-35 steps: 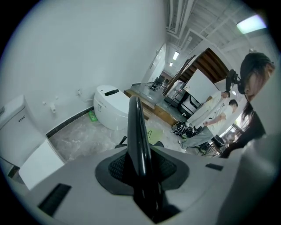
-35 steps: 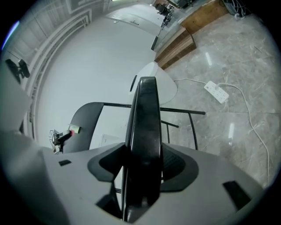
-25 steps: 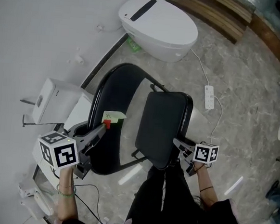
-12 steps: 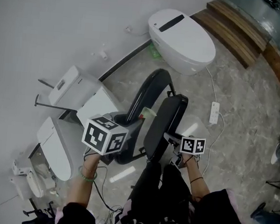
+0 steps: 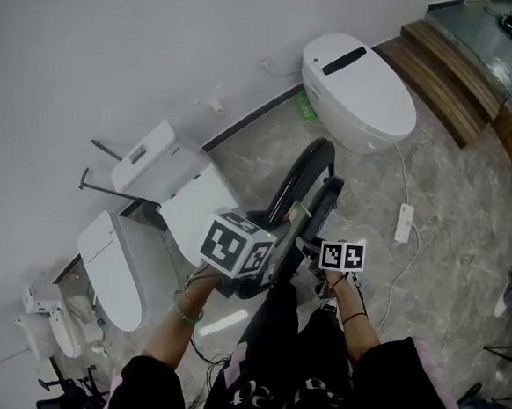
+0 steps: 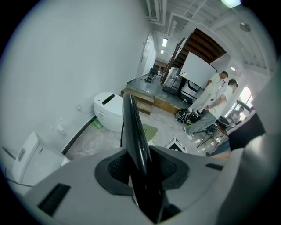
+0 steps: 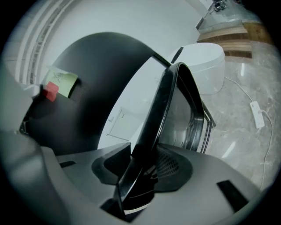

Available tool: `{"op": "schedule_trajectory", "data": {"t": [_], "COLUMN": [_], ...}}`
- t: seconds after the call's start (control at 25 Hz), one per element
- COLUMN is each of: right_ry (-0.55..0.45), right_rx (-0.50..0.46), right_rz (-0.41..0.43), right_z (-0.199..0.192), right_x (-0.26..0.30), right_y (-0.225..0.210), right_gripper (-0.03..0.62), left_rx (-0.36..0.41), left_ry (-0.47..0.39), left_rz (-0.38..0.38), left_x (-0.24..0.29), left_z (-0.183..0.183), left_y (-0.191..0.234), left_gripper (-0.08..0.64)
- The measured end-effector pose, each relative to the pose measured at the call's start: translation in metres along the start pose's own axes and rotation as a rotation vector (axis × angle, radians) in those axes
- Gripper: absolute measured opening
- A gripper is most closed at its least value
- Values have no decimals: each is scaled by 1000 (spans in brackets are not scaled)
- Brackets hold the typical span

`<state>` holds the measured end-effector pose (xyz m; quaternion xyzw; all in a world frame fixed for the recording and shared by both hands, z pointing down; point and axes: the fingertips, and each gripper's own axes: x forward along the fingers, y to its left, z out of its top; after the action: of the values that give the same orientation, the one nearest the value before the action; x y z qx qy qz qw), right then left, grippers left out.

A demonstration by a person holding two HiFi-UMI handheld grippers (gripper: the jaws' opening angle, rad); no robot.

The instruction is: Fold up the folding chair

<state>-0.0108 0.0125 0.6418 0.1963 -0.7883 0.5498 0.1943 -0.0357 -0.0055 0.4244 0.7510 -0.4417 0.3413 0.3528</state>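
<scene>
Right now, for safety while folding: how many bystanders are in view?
2: one bystander and a second bystander, side by side, right of the left gripper view; more may be hidden.

Head view dim, greyish, flat overhead light. Wall (image 5: 118, 47) evenly lit. Faint glare streak on floor (image 5: 225, 322). Soft shadow beside chair (image 5: 300, 178). Both gripper views fisheye: black corners, lines bent at edges, nearest foreground soft. Left gripper view brighter, ceiling lamp (image 6: 230, 3) blown out. Right gripper view: chair back near-black, detail lost.
</scene>
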Motion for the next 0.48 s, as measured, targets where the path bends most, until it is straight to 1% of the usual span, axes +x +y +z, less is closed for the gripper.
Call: {"op": "schedule_trajectory", "data": {"t": [0.08, 0.12, 0.24, 0.4, 0.48], "right_ry": [13, 6, -33, -54, -87], "right_rx": [-17, -5, 54, 27, 68], "right_rz": [-22, -22, -4, -18, -8], "right_z": [8, 11, 17, 27, 33], "right_x": [28, 37, 57, 85, 95], "right_y": [18, 22, 32, 40, 41], "right_gripper": [169, 169, 160, 158, 155], "left_rx": [9, 7, -14, -30, -29], "left_ry": [10, 11, 0, -8, -9], "left_rz": [19, 17, -25, -54, -71], "left_x": [-7, -10, -17, -24, -26], "left_z": [-2, -3, -8, -11, -12], "left_y": [20, 30, 57, 87, 97], "left_gripper": [96, 95, 95, 95, 95]}}
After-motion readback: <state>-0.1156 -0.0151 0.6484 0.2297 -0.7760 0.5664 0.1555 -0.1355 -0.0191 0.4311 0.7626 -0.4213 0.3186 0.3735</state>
